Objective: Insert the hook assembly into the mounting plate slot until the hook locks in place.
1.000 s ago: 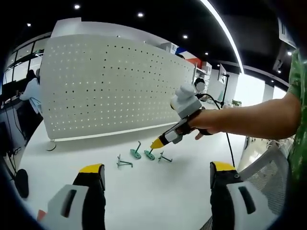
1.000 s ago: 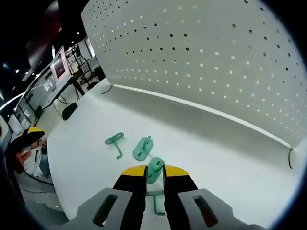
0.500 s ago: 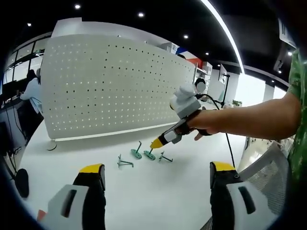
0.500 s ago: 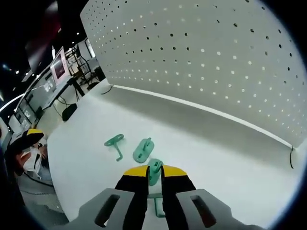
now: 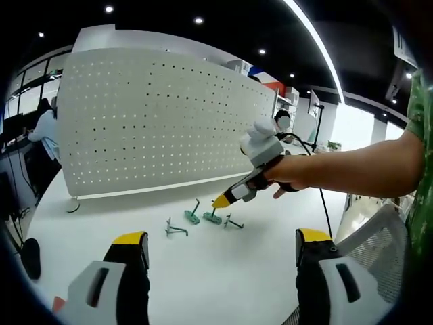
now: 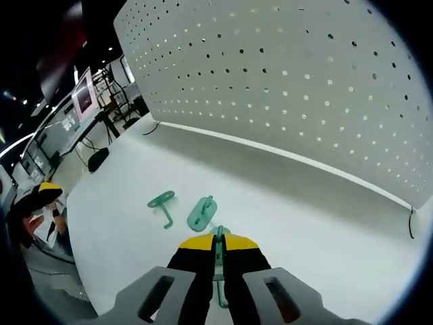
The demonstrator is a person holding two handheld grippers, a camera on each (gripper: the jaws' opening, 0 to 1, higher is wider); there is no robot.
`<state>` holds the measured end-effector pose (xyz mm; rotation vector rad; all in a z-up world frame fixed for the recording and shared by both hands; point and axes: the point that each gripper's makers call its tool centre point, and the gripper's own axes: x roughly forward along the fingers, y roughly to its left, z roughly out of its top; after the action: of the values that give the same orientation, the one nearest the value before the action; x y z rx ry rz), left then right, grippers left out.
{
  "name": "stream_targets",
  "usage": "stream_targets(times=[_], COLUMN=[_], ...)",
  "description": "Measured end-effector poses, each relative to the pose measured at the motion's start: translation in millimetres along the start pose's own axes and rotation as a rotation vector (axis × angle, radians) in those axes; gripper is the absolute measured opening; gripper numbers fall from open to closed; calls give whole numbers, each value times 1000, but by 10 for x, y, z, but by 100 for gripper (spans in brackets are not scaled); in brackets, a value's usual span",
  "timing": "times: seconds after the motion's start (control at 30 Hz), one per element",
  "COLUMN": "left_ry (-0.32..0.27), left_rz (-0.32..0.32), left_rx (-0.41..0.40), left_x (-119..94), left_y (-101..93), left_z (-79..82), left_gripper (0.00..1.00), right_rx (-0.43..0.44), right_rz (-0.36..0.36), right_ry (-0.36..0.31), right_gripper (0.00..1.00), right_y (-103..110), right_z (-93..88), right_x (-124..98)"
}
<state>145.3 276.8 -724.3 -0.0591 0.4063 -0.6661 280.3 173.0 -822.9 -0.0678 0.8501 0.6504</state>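
Green hook (image 6: 218,265) pinched in right gripper (image 6: 218,245)

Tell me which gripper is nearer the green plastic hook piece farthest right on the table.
Right. The right gripper is shut on that green plastic hook piece; the left gripper hangs open, well back over the white table.
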Motion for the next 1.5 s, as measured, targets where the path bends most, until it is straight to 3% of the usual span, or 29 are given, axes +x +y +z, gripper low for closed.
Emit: stream_targets(times=[0.77, 1.5], left_ry=[15, -10], left_rz=[-18, -12], left_rx=[6, -20], left_x=[21, -5], left_y=[-67, -68], left_z=[-27, 54], left_gripper=[91, 88], right_rx=[13, -18], right_rz=[1, 42], right_ry=[-80, -243], right_gripper=[2, 2], right_y=[-20, 328], right_z=[107, 486], right_x=[-259, -787])
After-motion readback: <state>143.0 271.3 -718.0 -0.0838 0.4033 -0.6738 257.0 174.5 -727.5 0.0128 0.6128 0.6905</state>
